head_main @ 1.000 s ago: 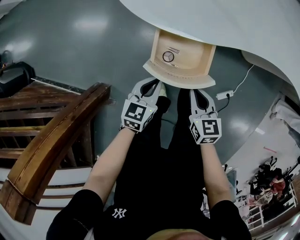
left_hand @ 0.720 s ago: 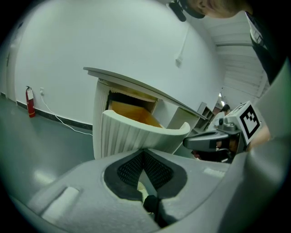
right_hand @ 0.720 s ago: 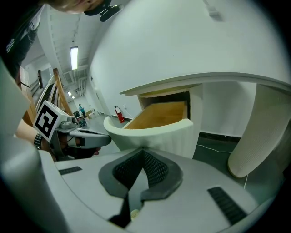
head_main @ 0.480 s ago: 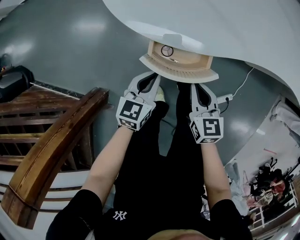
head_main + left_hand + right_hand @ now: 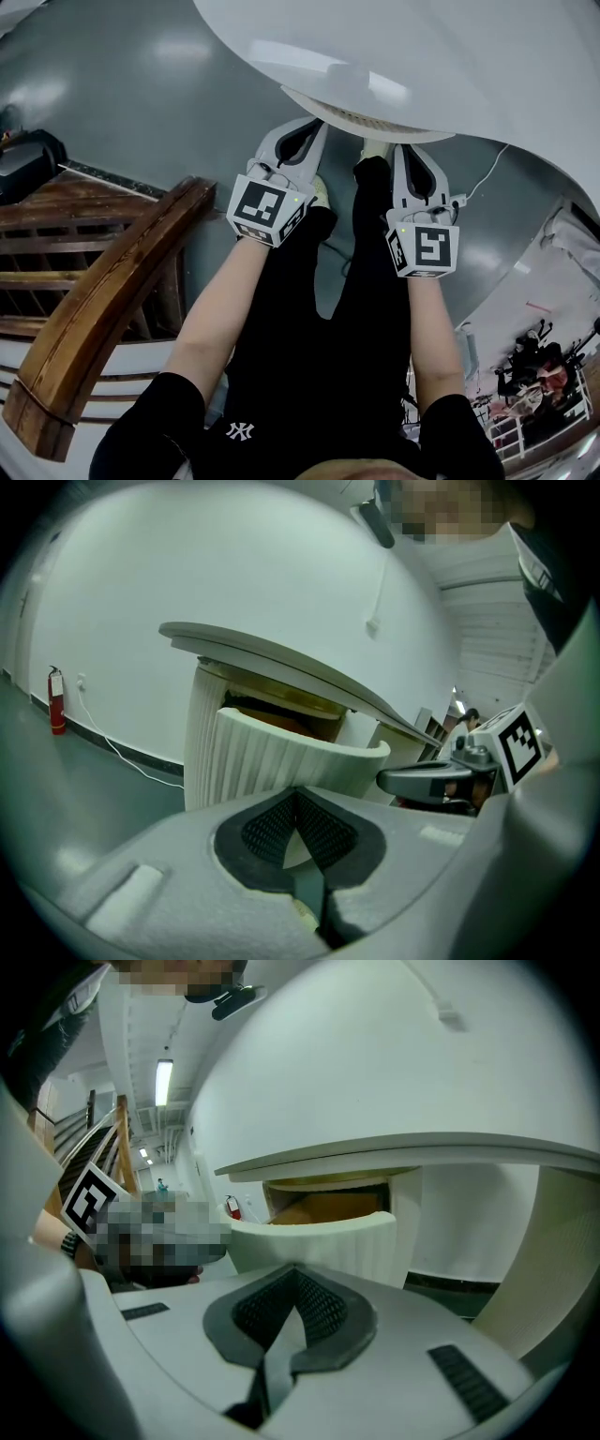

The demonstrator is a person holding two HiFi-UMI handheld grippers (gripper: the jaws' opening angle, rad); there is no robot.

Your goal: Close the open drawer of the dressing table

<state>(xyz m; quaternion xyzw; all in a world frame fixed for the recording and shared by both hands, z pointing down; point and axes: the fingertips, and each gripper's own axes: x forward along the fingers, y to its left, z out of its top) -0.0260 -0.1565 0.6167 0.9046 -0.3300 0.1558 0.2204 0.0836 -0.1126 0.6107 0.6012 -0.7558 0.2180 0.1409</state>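
Glossy white curved surface (image 5: 422,56) of the dressing table sits over a grey polished floor (image 5: 122,84), with a brown wooden stair rail (image 5: 112,272) off to the left. The cream ribbed drawer front (image 5: 366,120) pokes out just a sliver under the surface's edge. Left tongs (image 5: 317,127) and right tongs (image 5: 405,152) are both pinched together on nothing, tips up against that front. There's open floor between rail and table.

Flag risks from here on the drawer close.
1. The drawer front is curved and ribbed; the shut left tongs and right tongs meet it with narrow tips and might slide off sideways.
2. Wood interior shows above the front, so the drawer isn't fully in; uneven pushing could skew it.
3. The tabletop overhangs closely; the tongs could bump it.
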